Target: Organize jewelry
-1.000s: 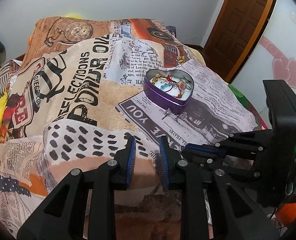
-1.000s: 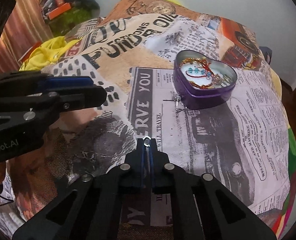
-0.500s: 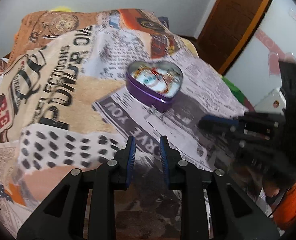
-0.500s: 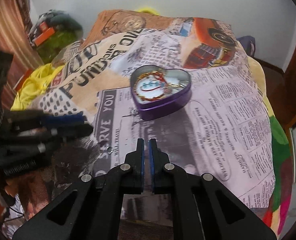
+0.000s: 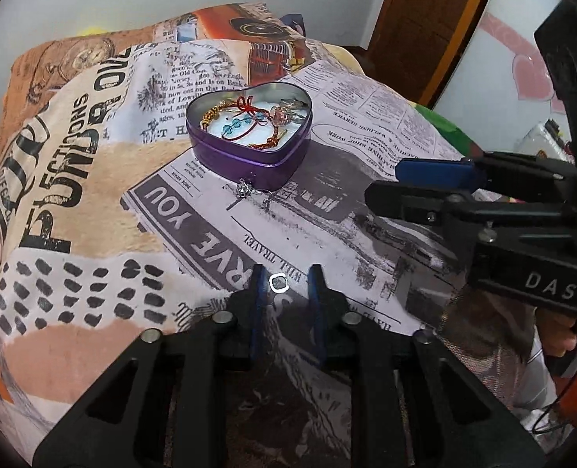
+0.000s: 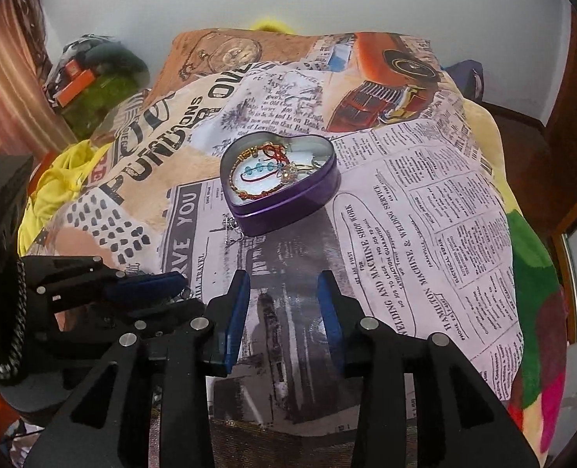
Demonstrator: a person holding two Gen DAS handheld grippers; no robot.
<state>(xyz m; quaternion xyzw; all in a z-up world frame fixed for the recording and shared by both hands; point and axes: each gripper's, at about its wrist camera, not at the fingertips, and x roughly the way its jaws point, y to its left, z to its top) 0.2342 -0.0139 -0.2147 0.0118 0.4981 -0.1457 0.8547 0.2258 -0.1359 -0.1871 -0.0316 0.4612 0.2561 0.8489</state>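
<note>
A purple heart-shaped tin [image 5: 249, 152] [image 6: 284, 191] stands open on the newspaper-print blanket, holding beaded bracelets and rings. A small silver ring [image 5: 278, 283] lies on the blanket between the tips of my left gripper [image 5: 284, 280], which is open around it. The ring also shows by the left fingertip in the right wrist view [image 6: 187, 293]. A pair of silver earrings [image 5: 249, 191] [image 6: 233, 230] lies just in front of the tin. My right gripper [image 6: 284, 288] is open and empty above the blanket, to the right of the left one.
The blanket [image 6: 425, 214] covers a raised surface that drops away on the right. Yellow cloth [image 6: 62, 171] and a green bundle [image 6: 101, 93] lie at the left. A wooden door [image 5: 425, 19] stands behind on the right.
My right gripper let go of the silver ring, pulled back and opened. My left gripper moved forward over the blanket and now straddles the ring.
</note>
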